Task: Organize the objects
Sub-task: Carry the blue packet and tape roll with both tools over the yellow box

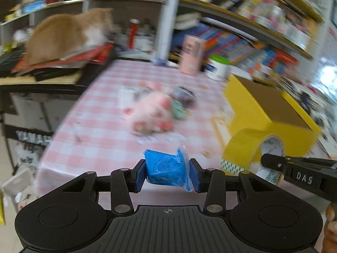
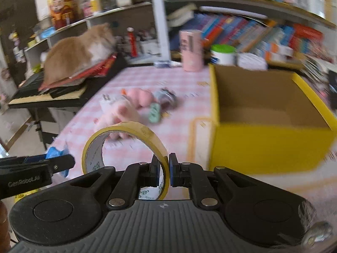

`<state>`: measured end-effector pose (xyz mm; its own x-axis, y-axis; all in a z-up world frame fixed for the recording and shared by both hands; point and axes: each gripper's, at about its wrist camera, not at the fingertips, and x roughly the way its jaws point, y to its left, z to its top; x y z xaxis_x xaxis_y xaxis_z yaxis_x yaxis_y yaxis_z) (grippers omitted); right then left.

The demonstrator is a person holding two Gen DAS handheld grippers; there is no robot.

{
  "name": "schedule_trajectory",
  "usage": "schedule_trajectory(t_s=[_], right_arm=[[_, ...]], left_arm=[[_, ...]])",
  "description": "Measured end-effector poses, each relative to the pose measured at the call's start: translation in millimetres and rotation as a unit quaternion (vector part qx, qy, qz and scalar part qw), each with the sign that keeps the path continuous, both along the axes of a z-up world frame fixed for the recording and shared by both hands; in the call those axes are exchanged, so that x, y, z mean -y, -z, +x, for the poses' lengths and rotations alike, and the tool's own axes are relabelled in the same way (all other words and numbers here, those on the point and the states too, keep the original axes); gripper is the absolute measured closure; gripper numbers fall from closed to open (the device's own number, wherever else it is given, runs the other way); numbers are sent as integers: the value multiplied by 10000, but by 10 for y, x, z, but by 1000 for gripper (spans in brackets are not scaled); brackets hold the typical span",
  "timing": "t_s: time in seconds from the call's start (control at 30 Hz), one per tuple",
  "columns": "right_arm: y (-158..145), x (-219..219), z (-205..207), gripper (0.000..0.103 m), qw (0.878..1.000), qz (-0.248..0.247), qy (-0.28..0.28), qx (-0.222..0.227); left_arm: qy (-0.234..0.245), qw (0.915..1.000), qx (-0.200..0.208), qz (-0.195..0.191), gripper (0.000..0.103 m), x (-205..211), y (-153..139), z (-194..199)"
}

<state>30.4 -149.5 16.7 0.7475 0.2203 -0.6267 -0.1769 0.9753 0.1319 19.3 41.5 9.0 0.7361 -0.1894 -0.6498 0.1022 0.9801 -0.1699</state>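
— Nearest the left camera: left gripper (image 1: 167,174), fingers (image 1: 140,174) clamped on a small blue plastic-wrapped block (image 1: 166,171); held clear above the near edge of the pink-and-white checked worktop (image 1: 94,130).

— And on the right: right gripper (image 2: 163,171), fingers (image 2: 155,171) pinched together on the wall of a yellow roll of adhesive tape (image 2: 126,130); roll standing on edge, lifted off the cloth.

— Just right of the tape: open yellow cardboard box (image 2: 263,145), brown inside; nothing visible in it.

— Mid-worktop, well apart from both grippers: blurred heap with a pink plush toy (image 2: 124,111), a small mint-green item (image 2: 154,110) and a dark round item (image 2: 166,98); too smeared for more.

— Back left, on a stack of red books: ginger-and-white cat (image 2: 78,57).
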Motion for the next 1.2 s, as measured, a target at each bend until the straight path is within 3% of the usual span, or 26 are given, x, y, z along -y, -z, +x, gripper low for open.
schedule_trajectory(t_s=[0.23,0.47,1.2], right_arm=[[201,438,-683,95,9941,-28,1041,-298],[243,765,-1082,95,9795,129,1950,-494],[39,1043,-1073,95,9687,-17,2459,-326]], left_arm=[[1109,9937,-123,19,62,466,119,-248],[1728,9849,59,54,62,712,47,-361],[2331,9701,678,-27,62,1095,-165,-221]])
